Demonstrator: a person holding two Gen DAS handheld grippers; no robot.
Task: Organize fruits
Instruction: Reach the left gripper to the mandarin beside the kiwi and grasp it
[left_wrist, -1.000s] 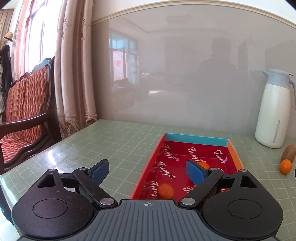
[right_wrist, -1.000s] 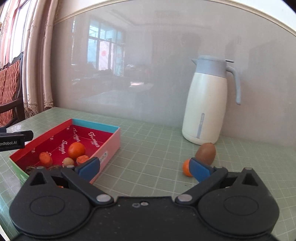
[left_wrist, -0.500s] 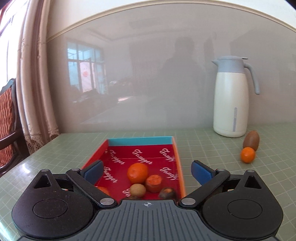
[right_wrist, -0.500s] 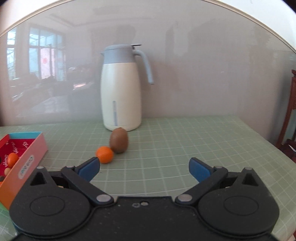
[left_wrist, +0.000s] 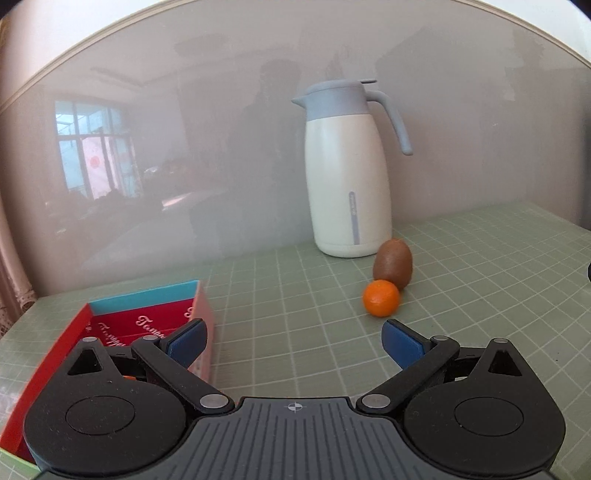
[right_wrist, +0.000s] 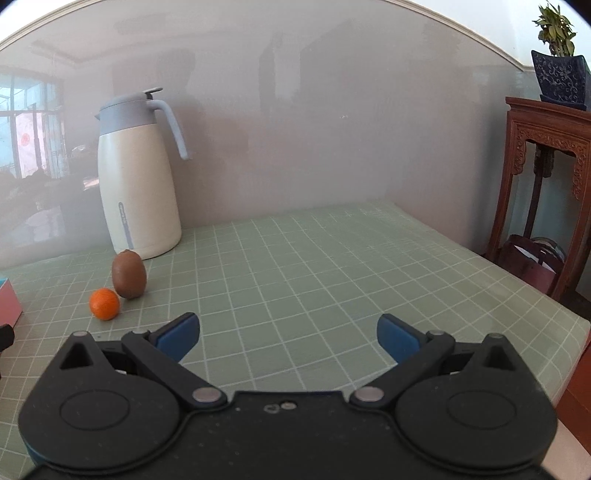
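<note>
A: How far along are we with the fruit?

B: Partway, we judge. The red box (left_wrist: 110, 332) sits at the left of the bench (left_wrist: 295, 306), and we can make out only a sliver of orange inside it, behind the left hand-held gripper (left_wrist: 293, 338); the rest of its floor is hidden from us. Two pieces are left out on the bench: a small orange (left_wrist: 381, 298) and a brown kiwi (left_wrist: 392, 263), touching or very nearly so, just in front of the white jug (left_wrist: 349, 173).

A: So those two are what remains?

B: As far as we can see, yes. They lie well apart from the box.

A: And our left hand-held gripper?

B: Released, jaws spread wide, nothing between the blue pads and nothing touching them. The orange lies ahead of it, nearer the right pad.

A: The right one?

B: We see the right hand-held gripper (right_wrist: 288, 332) likewise released and empty, over bare green bench. From its view the orange (right_wrist: 105, 303) and the kiwi (right_wrist: 129, 274) sit off to the left, outside its jaws.
</note>
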